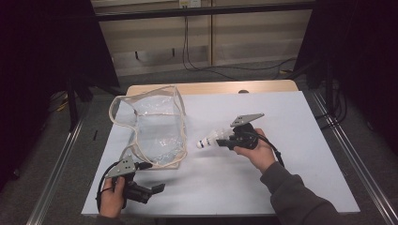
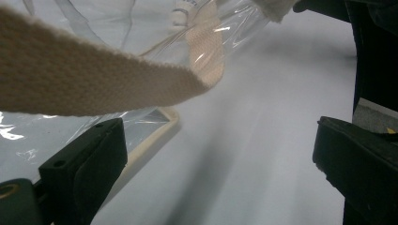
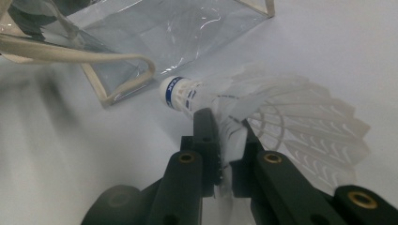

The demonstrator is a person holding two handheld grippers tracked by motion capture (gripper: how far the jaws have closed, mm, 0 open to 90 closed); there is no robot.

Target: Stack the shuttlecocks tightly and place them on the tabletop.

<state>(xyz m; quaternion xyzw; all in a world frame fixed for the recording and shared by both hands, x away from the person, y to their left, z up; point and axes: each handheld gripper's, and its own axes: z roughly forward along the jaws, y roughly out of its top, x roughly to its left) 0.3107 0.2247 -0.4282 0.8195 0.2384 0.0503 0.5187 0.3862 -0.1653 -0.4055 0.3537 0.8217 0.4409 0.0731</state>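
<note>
A white shuttlecock (image 1: 209, 139) with a blue-banded cork is held off the white table sheet (image 1: 281, 178), cork toward the bag. My right gripper (image 1: 224, 140) is shut on its feathers. In the right gripper view the two black jaws pinch the feather skirt of the shuttlecock (image 3: 281, 117) just behind the cork, with the right gripper (image 3: 230, 129) pointing at the bag (image 3: 155, 33). A clear plastic bag (image 1: 157, 126) with cream trim stands left of centre. My left gripper (image 1: 152, 177) stands open by the bag's near corner. In the left gripper view the left gripper (image 2: 220, 154) has wide jaws, and a cream strap (image 2: 94, 79) crosses above them, untouched.
The table's wooden far edge (image 1: 211, 87) shows beyond the sheet. Metal rails (image 1: 347, 159) run along both sides of the table. Cables lie on the floor behind. A sleeve (image 1: 300, 197) comes in at the bottom right.
</note>
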